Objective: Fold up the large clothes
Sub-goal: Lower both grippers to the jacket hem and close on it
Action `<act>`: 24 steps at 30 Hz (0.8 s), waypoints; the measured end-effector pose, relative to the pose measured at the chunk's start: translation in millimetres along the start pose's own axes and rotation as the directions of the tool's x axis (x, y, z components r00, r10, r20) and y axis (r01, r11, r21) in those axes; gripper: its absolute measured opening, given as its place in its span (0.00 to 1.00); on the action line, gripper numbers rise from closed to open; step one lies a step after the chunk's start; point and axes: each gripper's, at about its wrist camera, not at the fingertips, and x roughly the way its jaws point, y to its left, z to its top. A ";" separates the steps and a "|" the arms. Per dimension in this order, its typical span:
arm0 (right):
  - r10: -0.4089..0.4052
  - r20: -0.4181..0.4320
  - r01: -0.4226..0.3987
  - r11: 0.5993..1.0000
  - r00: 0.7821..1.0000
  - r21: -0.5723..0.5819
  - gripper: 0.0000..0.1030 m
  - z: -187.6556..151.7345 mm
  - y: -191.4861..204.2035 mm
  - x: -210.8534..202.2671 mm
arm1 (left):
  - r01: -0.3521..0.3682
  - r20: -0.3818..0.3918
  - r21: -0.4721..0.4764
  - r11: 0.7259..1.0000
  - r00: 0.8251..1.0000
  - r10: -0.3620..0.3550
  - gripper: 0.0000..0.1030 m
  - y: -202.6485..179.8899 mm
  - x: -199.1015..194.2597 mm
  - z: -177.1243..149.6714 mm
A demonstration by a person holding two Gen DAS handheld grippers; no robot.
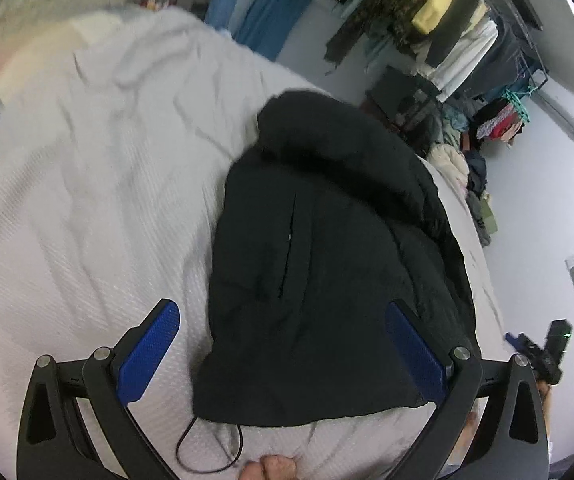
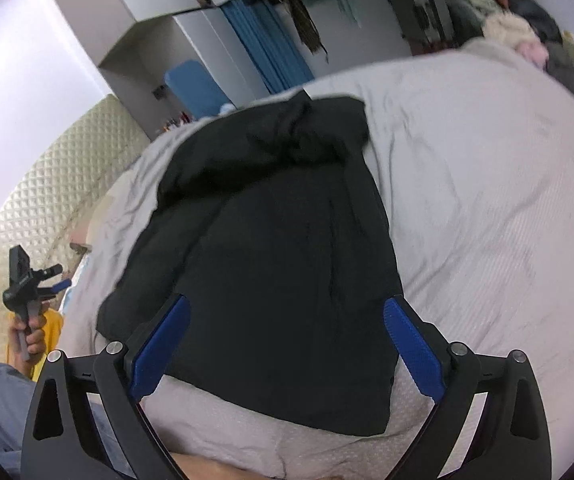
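Note:
A black jacket (image 1: 327,264) lies folded into a rough rectangle on a white bed cover (image 1: 87,184), its bulky collar or hood at the far end. My left gripper (image 1: 283,316) hovers open above the jacket's near edge, blue pads wide apart, holding nothing. In the right wrist view the same jacket (image 2: 271,264) fills the centre, and my right gripper (image 2: 287,316) is open over its near hem, also with nothing in it. The left gripper (image 2: 27,280) shows there at far left, in a hand. The right gripper (image 1: 543,352) appears small at the right of the left wrist view.
A thin black cord (image 1: 207,448) loops on the bed cover near the jacket's hem. A crowded clothes rack (image 1: 447,28) and piled garments (image 1: 459,168) stand beyond the bed. Blue curtains (image 2: 263,44), a grey cabinet (image 2: 147,8) and a quilted headboard (image 2: 35,200) lie on the other side.

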 end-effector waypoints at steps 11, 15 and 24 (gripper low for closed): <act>-0.039 -0.090 0.055 0.981 0.995 0.184 0.94 -30.8 -65.1 51.6 | 0.057 -0.135 -0.070 0.996 0.989 -0.066 0.98 42.7 85.9 -25.1; -0.011 -0.105 0.035 0.972 0.994 0.232 0.94 -35.7 -70.8 60.5 | 0.083 -0.172 -0.052 0.995 0.981 -0.091 0.98 33.7 97.4 -28.4; 0.147 -0.085 -0.125 0.965 0.985 0.229 0.94 -30.0 -49.4 64.9 | 0.044 -0.209 -0.070 0.997 0.976 -0.058 0.98 30.7 118.3 -26.5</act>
